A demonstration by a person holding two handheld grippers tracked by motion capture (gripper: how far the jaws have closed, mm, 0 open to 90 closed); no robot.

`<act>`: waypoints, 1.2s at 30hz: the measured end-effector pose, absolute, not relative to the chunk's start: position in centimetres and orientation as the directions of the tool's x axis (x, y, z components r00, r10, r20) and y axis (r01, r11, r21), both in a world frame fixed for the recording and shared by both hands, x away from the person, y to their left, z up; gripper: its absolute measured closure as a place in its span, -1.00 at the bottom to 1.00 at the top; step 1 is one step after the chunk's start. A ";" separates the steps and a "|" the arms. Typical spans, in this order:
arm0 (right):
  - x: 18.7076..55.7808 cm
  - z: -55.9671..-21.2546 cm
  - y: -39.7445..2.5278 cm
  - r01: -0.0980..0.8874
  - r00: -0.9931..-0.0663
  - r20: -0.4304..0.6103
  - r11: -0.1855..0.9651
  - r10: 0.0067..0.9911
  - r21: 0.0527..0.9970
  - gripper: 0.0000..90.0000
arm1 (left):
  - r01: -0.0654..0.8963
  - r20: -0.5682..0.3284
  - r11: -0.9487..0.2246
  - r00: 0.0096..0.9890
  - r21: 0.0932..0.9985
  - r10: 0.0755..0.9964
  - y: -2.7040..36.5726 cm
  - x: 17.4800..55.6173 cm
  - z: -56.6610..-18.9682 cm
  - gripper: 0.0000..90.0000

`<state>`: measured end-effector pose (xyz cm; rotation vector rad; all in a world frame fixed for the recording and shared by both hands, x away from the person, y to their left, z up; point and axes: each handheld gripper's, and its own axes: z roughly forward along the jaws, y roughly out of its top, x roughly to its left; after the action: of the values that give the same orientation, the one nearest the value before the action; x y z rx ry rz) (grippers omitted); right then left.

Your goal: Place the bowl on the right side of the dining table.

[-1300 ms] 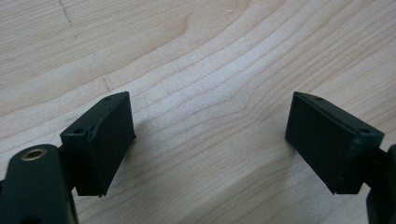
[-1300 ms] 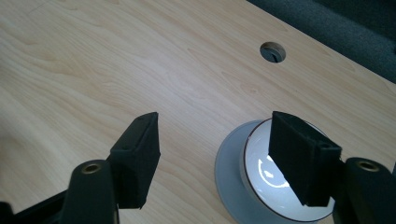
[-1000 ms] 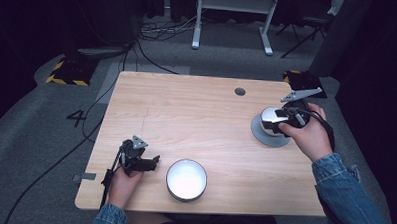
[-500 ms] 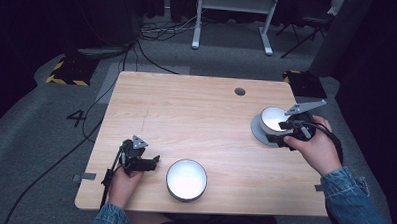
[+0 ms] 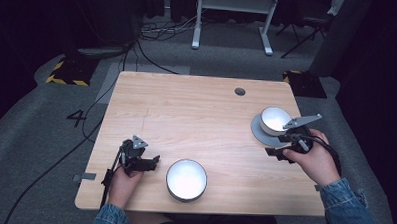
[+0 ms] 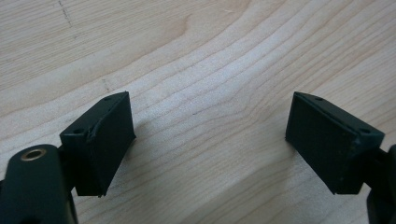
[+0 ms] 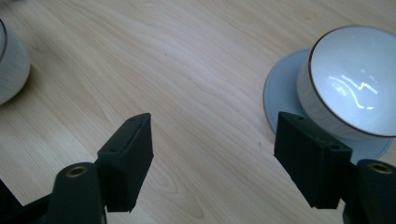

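Observation:
A small white bowl (image 5: 275, 119) sits on a grey saucer (image 5: 259, 132) at the table's right side. My right gripper (image 5: 272, 152) is just in front of the saucer, apart from it, held low and pointing left. In the right gripper view the gripper (image 7: 215, 158) is open over bare wood, with the small bowl (image 7: 356, 79) and saucer (image 7: 279, 95) at the upper right. A larger white bowl (image 5: 186, 179) stands near the front edge. My left gripper (image 5: 153, 163) rests to its left, open over bare wood (image 6: 210, 144).
The wooden table (image 5: 186, 111) has a round cable hole (image 5: 239, 91) at the back. The larger bowl's side (image 7: 9, 60) shows at the left edge of the right gripper view. Cables and a desk frame lie on the floor behind the table.
My right gripper has drawn back from over the small bowl toward the table's front, and the bowl stays on its saucer. The left gripper has not moved.

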<state>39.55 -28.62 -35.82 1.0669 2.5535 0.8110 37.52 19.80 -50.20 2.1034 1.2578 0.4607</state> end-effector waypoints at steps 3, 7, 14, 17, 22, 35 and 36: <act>39.4 -37.1 -28.9 0.591 -0.691 -0.014 0.576 0.723 0.565 -0.36 | 0.653 -0.023 -0.340 0.481 0.677 0.876 19.8 37.5 -50.2 -0.65; 39.1 -38.5 -29.2 0.606 -0.681 -0.005 0.568 0.732 0.557 -0.36 | 0.653 -0.025 -0.340 0.482 0.677 0.876 19.8 37.5 -50.2 -0.65; 38.7 -41.1 -29.6 0.624 -0.679 0.008 0.571 0.734 0.534 -0.36 | 0.652 -0.025 -0.339 0.482 0.678 0.876 19.8 37.5 -50.2 -0.65; 38.5 -42.1 -29.8 0.632 -0.675 0.018 0.566 0.737 0.529 -0.37 | 0.653 -0.025 -0.340 0.482 0.677 0.876 19.8 37.5 -50.2 -0.65; 38.3 -44.0 -30.0 0.641 -0.669 0.031 0.556 0.742 0.529 -0.37 | 0.652 -0.026 -0.339 0.482 0.678 0.876 19.8 37.5 -50.2 -0.65; 37.1 -47.5 -29.6 0.615 -0.671 0.012 0.548 0.742 0.567 -0.37 | 0.654 -0.025 -0.340 0.482 0.676 0.876 19.8 37.5 -50.2 -0.65; 37.0 -47.8 -29.5 0.616 -0.670 0.017 0.543 0.742 0.571 -0.38 | 0.653 -0.024 -0.340 0.482 0.677 0.876 19.8 37.5 -50.2 -0.65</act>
<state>36.99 -29.47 -47.76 1.1429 2.5537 0.8111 37.53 19.80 -50.19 2.1036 1.2575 0.4608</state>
